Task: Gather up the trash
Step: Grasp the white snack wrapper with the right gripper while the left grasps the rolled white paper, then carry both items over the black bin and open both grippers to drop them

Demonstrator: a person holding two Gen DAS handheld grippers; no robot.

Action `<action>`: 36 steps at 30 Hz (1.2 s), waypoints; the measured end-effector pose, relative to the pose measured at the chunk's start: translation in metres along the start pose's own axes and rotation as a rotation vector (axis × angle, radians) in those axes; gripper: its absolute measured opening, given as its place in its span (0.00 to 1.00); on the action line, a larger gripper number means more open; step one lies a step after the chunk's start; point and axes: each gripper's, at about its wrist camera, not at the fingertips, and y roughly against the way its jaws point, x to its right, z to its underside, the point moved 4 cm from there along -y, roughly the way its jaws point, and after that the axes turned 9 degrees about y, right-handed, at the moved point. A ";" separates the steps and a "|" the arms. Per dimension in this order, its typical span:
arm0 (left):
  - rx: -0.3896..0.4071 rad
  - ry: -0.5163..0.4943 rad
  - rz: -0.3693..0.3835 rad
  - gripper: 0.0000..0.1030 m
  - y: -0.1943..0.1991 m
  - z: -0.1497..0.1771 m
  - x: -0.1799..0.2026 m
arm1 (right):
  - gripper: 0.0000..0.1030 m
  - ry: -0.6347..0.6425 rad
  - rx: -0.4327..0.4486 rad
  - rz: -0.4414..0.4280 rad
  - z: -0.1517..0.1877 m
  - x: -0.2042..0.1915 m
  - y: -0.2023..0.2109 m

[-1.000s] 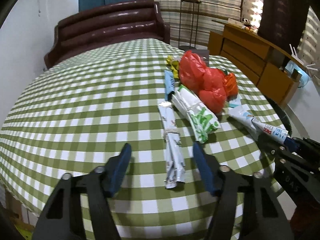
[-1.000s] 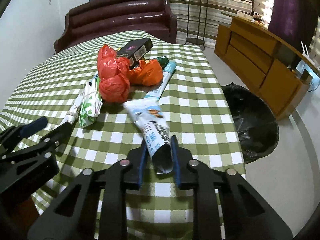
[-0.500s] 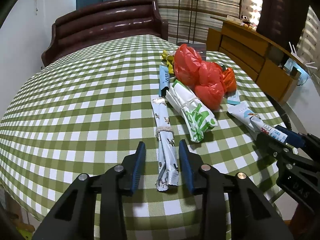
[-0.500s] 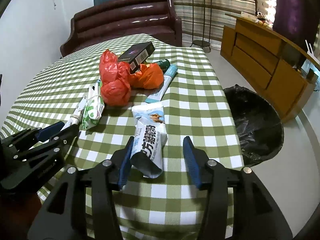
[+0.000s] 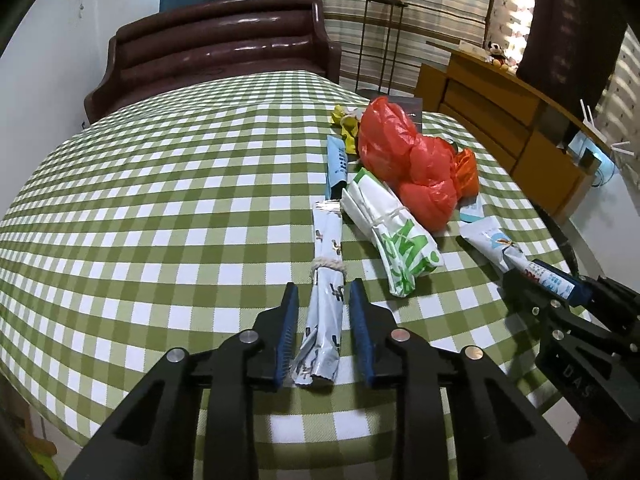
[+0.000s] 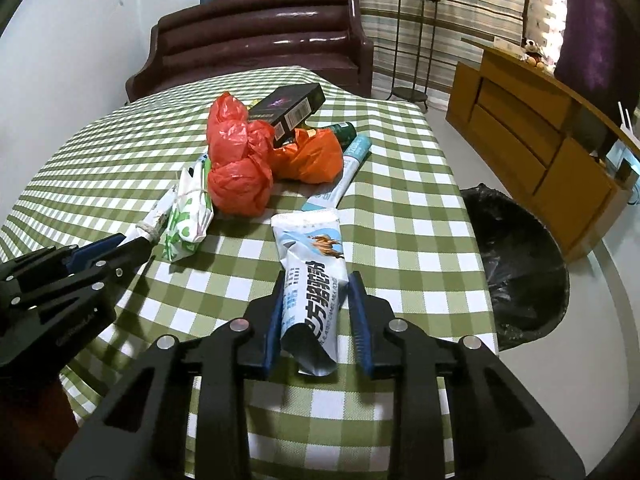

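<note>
A pile of trash lies on the green checked table (image 5: 160,200). My left gripper (image 5: 324,300) has its jaws close on either side of a rolled silver-blue wrapper (image 5: 326,280) tied with string; small gaps still show beside it. My right gripper (image 6: 316,292) straddles a white and blue milk-powder pouch (image 6: 314,276), jaws close beside it without a clear grip. Red plastic bags (image 6: 236,160), an orange bag (image 6: 310,156), a green-printed white packet (image 6: 188,216), a black box (image 6: 290,106) and a blue tube (image 6: 340,180) lie beyond.
A bin lined with a black bag (image 6: 516,256) stands on the floor right of the table. A wooden cabinet (image 6: 532,152) is behind it. A dark sofa (image 5: 216,48) stands past the table's far edge. The right gripper shows in the left wrist view (image 5: 560,300).
The left jaws have narrowed from wide open to close around the rolled wrapper. The right jaws opened off the pouch, then narrowed around it again.
</note>
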 end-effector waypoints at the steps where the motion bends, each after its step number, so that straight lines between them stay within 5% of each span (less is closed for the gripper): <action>1: 0.002 -0.003 -0.002 0.27 0.000 -0.001 0.001 | 0.28 -0.001 0.001 -0.001 0.000 0.000 0.000; 5: 0.002 -0.005 0.014 0.17 -0.001 -0.002 0.003 | 0.28 -0.006 0.004 -0.005 0.000 0.001 0.000; 23: 0.085 -0.018 0.018 0.17 0.031 -0.012 0.005 | 0.27 -0.051 0.049 0.003 -0.002 0.016 0.015; 36: 0.153 -0.123 0.154 0.17 0.035 -0.037 0.088 | 0.27 -0.166 0.132 0.183 -0.009 0.106 0.041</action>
